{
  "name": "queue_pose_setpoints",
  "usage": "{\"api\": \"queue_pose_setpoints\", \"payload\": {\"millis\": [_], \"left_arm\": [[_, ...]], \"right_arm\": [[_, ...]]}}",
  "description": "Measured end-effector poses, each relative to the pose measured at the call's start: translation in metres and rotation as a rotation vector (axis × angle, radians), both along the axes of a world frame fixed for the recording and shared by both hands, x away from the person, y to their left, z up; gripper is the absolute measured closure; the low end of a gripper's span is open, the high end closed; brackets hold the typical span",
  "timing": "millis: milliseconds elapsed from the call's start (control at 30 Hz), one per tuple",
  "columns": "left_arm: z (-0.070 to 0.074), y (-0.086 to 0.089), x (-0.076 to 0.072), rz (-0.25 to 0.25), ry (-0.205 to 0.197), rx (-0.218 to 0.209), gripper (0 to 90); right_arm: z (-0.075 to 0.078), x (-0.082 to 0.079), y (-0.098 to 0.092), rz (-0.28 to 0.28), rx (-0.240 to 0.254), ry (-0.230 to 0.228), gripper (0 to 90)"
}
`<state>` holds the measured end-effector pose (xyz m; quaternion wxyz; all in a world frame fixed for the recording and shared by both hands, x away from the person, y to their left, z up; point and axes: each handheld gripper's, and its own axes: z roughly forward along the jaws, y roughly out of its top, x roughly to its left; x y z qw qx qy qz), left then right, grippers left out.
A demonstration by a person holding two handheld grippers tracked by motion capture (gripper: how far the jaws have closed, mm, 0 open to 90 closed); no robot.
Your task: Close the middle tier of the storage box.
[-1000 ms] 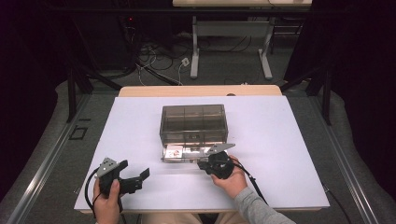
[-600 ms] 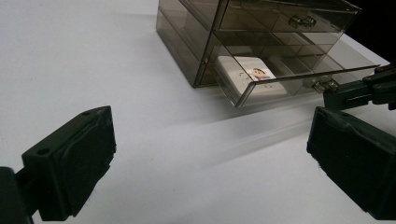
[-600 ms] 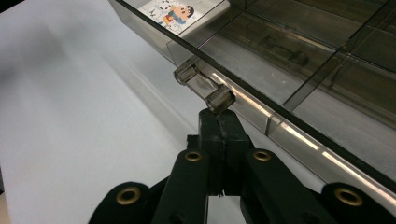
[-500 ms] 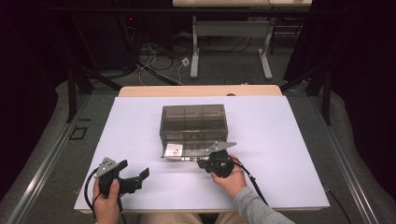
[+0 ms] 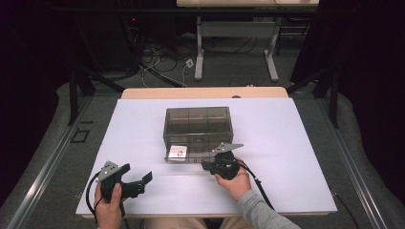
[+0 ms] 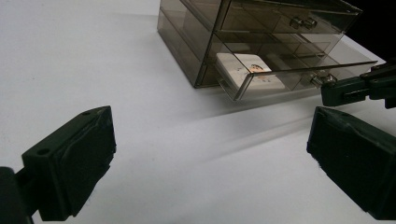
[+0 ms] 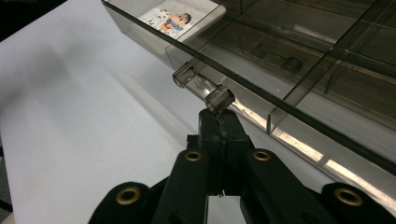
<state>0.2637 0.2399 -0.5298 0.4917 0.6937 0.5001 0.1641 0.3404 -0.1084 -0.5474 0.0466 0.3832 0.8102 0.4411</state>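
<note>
Smoked plastic drawers make up the small cabinet (image 5: 197, 125) that stands near the middle of the white table (image 5: 296, 143). Its bottom drawer (image 5: 191, 153) is pulled partway out toward the person, and a small white card box with a cartoon picture (image 5: 178, 150) lies inside it at the left end.

At the drawer's front, the right gripper (image 5: 210, 165) sits in the person's right hand (image 5: 234, 180). In the right gripper view its two black jaws are pressed flat together, with no gap between them, and their tips (image 7: 218, 122) touch or nearly touch the near end of the clear bar handle (image 7: 201, 87) on the drawer front. The jaws are closed on themselves; the handle is not between them. The cartoon box (image 7: 180, 18) shows through the drawer's wall at the far left.

Well apart from the cabinet, near the front left corner of the table, the left gripper (image 5: 143, 181) is held in the left hand (image 5: 111, 205). Its jaws stand wide open and hold nothing, pointing across the bare table toward the cabinet. In the left gripper view, the open drawer (image 6: 299, 70) with the box (image 6: 247, 70) in it shows between and beyond the two black pads (image 6: 74, 158), and the tip of the right gripper (image 6: 357, 88) reaches in from the right edge, level with the drawer's handle (image 6: 322, 79).
</note>
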Motion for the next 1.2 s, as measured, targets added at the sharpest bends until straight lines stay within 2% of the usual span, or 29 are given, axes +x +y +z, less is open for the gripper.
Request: {"api": "queue_pose_setpoints", "payload": {"millis": [33, 100, 200, 267, 300, 333, 400, 567, 667, 700, 767, 833, 1000, 1033, 1067, 1100, 1200], "left_arm": [[0.0, 0.0, 0.0, 0.0, 0.001, 0.0, 1.6], [0.0, 0.0, 0.0, 0.0, 0.0, 0.0, 1.6], [0.0, 0.001, 0.0, 0.001, 0.002, 0.0, 1.6], [0.0, 0.001, -0.001, 0.002, 0.001, 0.0, 1.6], [0.0, 0.001, -0.001, 0.002, 0.001, 0.0, 1.6], [0.0, 0.001, -0.001, 0.002, 0.001, 0.0, 1.6], [0.0, 0.001, -0.001, 0.003, 0.002, 0.001, 1.6], [0.0, 0.001, -0.001, 0.004, 0.001, -0.001, 1.6], [0.0, 0.002, -0.001, 0.005, 0.002, 0.0, 1.6], [0.0, 0.002, -0.001, 0.005, 0.002, -0.001, 1.6], [0.0, 0.002, -0.001, 0.005, 0.002, 0.0, 1.6], [0.001, 0.002, -0.001, 0.006, 0.002, -0.001, 1.6], [0.001, 0.003, -0.001, 0.006, 0.002, 0.001, 1.6], [0.001, 0.003, -0.001, 0.006, 0.002, 0.001, 1.6], [0.001, 0.003, -0.001, 0.006, 0.001, 0.001, 1.6], [0.001, 0.003, -0.002, 0.007, 0.003, 0.001, 1.6], [0.001, 0.003, -0.002, 0.01, 0.002, 0.0, 1.6]], "right_arm": [[0.001, 0.0, -0.001, -0.004, -0.008, 0.013, 90.0], [0.0, 0.001, 0.0, -0.012, 0.01, 0.0, 90.0], [0.0, 0.001, -0.001, -0.016, 0.004, 0.018, 90.0], [-0.001, 0.002, 0.0, -0.024, 0.018, 0.011, 90.0], [0.0, 0.002, -0.001, -0.026, 0.005, 0.024, 90.0], [-0.001, 0.003, -0.001, -0.03, 0.02, 0.011, 90.0], [0.0, 0.003, -0.002, -0.033, 0.009, 0.029, 90.0], [-0.002, 0.006, -0.002, -0.052, 0.026, 0.011, 90.0], [-0.001, 0.007, -0.002, -0.048, 0.016, 0.016, 90.0], [-0.003, 0.007, -0.001, -0.06, 0.04, 0.007, 90.0], [-0.003, 0.008, 0.0, -0.065, 0.046, 0.006, 90.0], [-0.003, 0.008, 0.0, -0.067, 0.04, 0.014, 90.0], [-0.004, 0.011, 0.001, -0.074, 0.044, 0.003, 90.0], [-0.004, 0.011, 0.001, -0.079, 0.044, 0.007, 90.0], [-0.002, 0.011, 0.0, -0.07, 0.022, 0.028, 90.0], [-0.004, 0.012, 0.001, -0.08, 0.046, 0.006, 90.0], [-0.004, 0.014, 0.001, -0.09, 0.053, 0.001, 90.0]]}}
